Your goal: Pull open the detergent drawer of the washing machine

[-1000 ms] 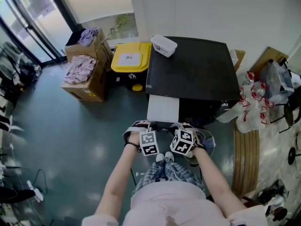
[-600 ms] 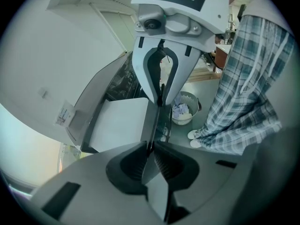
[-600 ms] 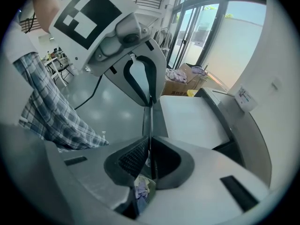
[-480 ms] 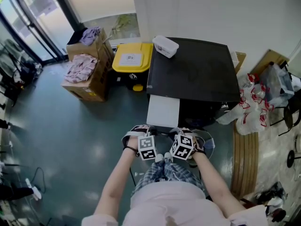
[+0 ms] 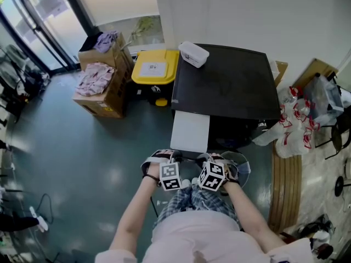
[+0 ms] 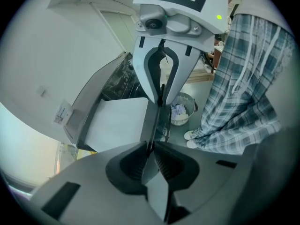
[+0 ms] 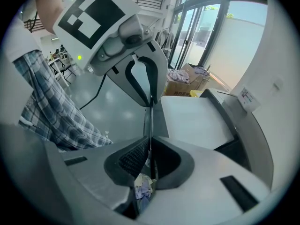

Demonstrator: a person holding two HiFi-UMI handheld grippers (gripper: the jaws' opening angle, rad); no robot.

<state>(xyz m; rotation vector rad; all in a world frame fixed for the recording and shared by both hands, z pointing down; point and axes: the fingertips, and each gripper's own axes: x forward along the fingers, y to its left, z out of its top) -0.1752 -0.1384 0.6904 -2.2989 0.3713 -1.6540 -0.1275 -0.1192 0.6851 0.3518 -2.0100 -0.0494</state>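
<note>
Detergent drawer (image 5: 190,132) juts out of washing machine (image 5: 225,81) front, left gripper (image 6: 151,149) and right gripper (image 7: 149,149) side by side, both pinching its thin front edge.

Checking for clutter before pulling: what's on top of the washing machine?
A white lidded box sits at the back left corner of the black top of the washing machine. Its lid covers whatever is inside.

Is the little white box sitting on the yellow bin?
No, the white box sits on a corner of the washer, on its black top, next to the yellow bin.
</note>
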